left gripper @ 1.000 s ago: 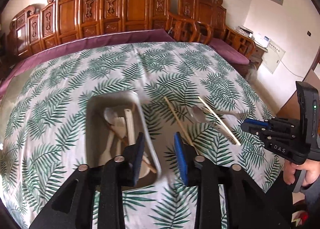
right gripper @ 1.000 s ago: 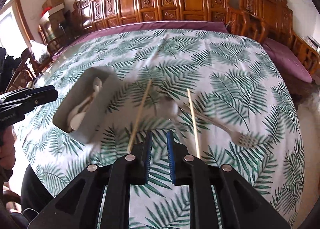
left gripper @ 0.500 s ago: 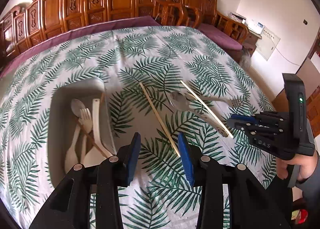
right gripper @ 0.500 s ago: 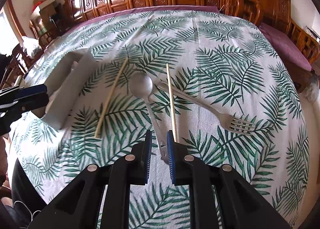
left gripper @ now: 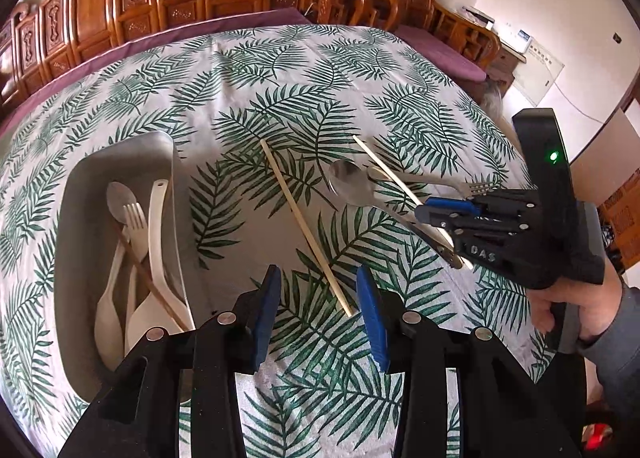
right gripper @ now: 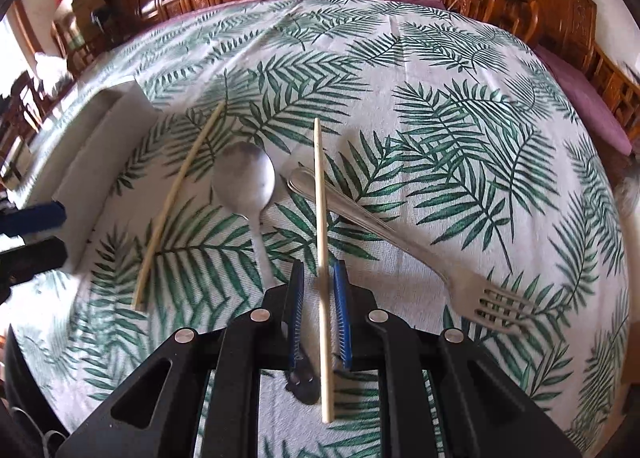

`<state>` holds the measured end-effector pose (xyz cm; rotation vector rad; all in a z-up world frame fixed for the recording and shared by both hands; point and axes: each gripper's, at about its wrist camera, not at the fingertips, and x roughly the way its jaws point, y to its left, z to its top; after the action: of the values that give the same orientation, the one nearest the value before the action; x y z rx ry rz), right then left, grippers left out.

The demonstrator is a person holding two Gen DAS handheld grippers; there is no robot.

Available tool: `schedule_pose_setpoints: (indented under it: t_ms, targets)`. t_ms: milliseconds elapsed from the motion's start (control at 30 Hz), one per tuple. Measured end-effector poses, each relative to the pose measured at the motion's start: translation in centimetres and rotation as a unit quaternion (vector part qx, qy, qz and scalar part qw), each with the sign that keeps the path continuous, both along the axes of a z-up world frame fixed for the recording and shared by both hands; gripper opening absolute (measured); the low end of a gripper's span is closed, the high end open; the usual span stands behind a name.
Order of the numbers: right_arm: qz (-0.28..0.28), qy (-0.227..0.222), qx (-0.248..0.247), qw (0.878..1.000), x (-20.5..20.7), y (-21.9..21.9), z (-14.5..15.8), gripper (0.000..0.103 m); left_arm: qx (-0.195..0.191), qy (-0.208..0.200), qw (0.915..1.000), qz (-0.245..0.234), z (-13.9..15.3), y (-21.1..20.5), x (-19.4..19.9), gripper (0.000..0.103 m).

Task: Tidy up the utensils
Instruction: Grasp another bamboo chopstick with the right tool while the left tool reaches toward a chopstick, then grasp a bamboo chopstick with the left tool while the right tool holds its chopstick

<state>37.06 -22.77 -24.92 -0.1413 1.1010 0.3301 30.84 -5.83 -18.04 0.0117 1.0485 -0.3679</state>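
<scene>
- The chopstick you are after lies on the table with its long axis running straight away from you, and its near end sits between the fingers of your right gripper. Those fingers stand a little apart on either side of it and do not look clamped yet.
- It crosses over the handle of the metal fork, which lies slanted with its tines toward the table's right edge. Judge the lift with care, since the fork could be dragged along.
- The metal spoon lies just to the left, its handle running under your right gripper beside the chopstick's near end.
- The second chopstick lies farther left, slanted, with its near end just ahead of your left gripper. That gripper's fingers are wide apart and hold nothing, so your left hand is nearer to this one.
- The grey tray sits toward the table's left edge, and it holds a spoon, a fork, pale utensils and a thin brown stick.
</scene>
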Motion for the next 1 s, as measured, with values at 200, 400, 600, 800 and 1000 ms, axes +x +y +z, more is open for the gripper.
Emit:
schedule_pose_setpoints:
  t_ms: [200,400,600,800,1000]
  targets:
    - [0.011,-0.012,-0.014,1.0,-0.5,0.0,0.0,0.006,0.004,0.011,0.9999,-0.001,-1.0,-0.9,0.8,0.037]
    - [0.005,-0.003,-0.001,1.0,-2.1,-0.9,0.7,0.006,0.0,0.025,0.9997,0.001,-2.0,-1.6,1.8,0.037]
    - [-0.01,-0.008,0.021,1.0,-3.9,-2.4,2.2,0.006,0.007,0.029,0.9995,0.006,-2.6,-2.5,3.4,0.037]
    - [-0.009,-0.016,0.023,1.0,-5.9,-3.0,3.0,0.006,0.019,0.039,0.9988,0.022,-3.4,-2.8,5.1,0.037]
    - [-0.011,-0.018,0.025,0.999,-6.7,-3.3,3.2,0.006,0.036,0.053,0.9974,0.032,-4.4,-2.7,6.2,0.037]
